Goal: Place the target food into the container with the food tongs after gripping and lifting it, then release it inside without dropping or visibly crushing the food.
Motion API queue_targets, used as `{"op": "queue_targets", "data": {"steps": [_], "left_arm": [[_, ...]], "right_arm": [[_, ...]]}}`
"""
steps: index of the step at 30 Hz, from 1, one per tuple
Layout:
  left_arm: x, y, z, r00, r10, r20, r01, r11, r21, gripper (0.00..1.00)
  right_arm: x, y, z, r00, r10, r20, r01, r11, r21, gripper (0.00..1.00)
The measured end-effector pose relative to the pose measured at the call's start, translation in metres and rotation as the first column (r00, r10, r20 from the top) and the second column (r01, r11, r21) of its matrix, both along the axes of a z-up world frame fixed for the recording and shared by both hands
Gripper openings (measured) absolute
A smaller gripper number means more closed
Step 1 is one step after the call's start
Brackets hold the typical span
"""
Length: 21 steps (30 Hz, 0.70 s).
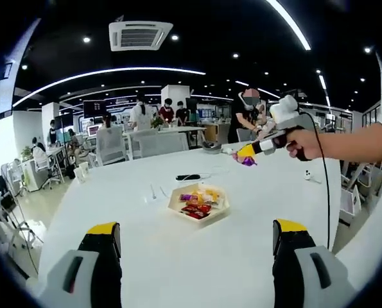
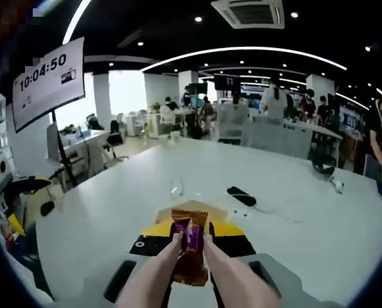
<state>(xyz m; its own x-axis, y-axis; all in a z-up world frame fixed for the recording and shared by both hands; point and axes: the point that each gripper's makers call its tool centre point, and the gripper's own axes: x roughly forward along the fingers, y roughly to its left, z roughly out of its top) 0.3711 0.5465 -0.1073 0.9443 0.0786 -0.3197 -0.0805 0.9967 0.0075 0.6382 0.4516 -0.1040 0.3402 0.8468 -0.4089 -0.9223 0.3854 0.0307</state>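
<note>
Office, white table (image 1: 178,256). Right gripper (image 2: 191,240): tongs (image 2: 178,273) pinch a purple-wrapped snack (image 2: 192,236), lifted well off the tray (image 1: 224,204) of snacks. Left gripper (image 1: 194,256): jaws spread, empty, nearer the tray. I judge over-squeezing crushes it; slack grip drops it.

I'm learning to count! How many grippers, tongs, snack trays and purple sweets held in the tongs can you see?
Grippers: 2 (left gripper, right gripper)
Tongs: 1
Snack tray: 1
Purple sweet in the tongs: 1
Total: 5
</note>
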Motion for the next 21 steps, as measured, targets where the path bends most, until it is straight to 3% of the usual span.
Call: {"op": "queue_targets", "data": {"steps": [9, 21], "left_arm": [[-0.006, 0.007, 0.008, 1.000, 0.024, 0.001, -0.024, 1.000, 0.015, 0.99], [-0.015, 0.015, 0.009, 0.999, 0.049, -0.013, -0.048, 0.998, 0.029, 0.99]], "right_arm": [[0.010, 0.034, 0.002, 0.999, 0.052, 0.006, -0.052, 0.999, -0.009, 0.19], [0.023, 0.060, -0.001, 0.997, 0.073, 0.007, -0.073, 0.997, -0.021, 0.19]]}}
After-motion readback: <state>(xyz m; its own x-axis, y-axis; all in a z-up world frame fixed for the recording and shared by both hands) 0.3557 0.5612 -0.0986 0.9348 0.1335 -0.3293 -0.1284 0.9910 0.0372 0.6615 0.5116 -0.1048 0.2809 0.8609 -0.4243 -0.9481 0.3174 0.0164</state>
